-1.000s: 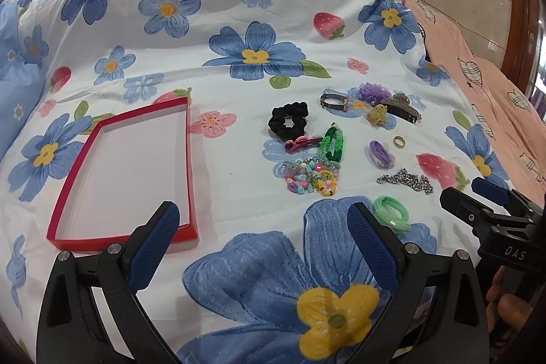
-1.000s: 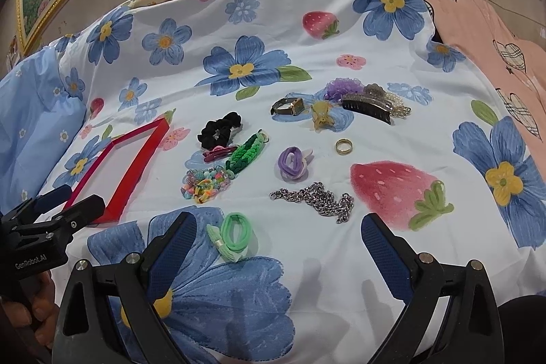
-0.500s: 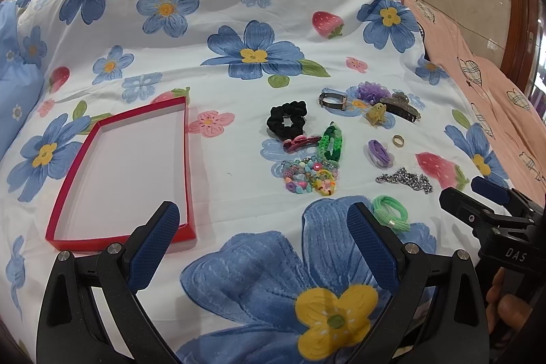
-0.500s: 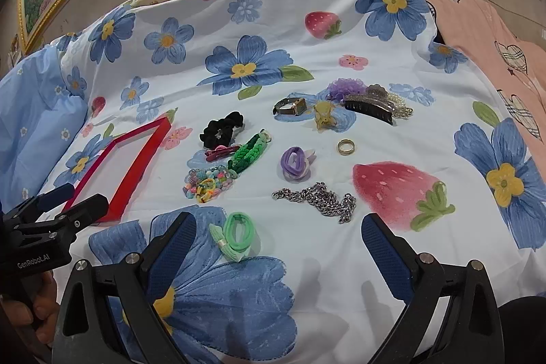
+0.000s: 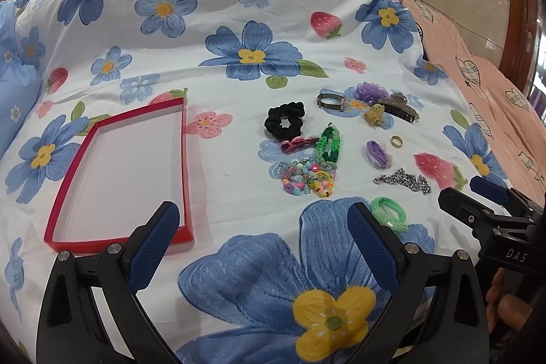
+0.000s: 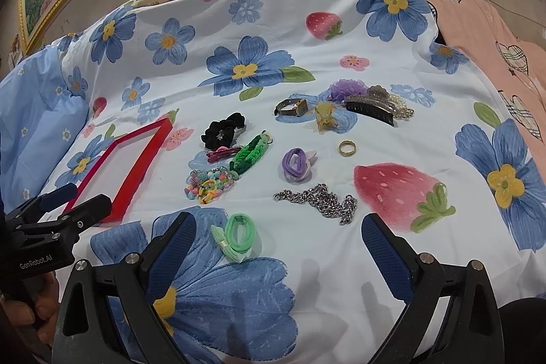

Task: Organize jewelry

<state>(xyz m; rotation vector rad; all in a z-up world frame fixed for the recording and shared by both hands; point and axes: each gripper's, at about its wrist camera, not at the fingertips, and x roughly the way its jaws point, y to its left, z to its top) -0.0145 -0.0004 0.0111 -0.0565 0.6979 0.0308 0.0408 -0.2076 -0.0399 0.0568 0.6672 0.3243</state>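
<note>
Left wrist view had the left hand-held gripper (image 5: 262, 227) spread wide and empty above the bed sheet (image 5: 239, 33), red tray (image 5: 186, 166) bare at its left; the right hand-held gripper (image 6: 278, 236) gaped too, silver chain (image 6: 317, 200) and green hair tie (image 6: 239, 236) just ahead.

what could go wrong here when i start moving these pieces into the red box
Three likely risks:
1. The silver chain lies loose and bunched on soft bedding; a pinch may lift only part of it, or catch the sheet.
2. The pink clip, green braided band and beaded bracelets touch or overlap, so grabbing one may drag another.
3. The gold ring is small and lies flat, so the wide pads may slip off it.
</note>
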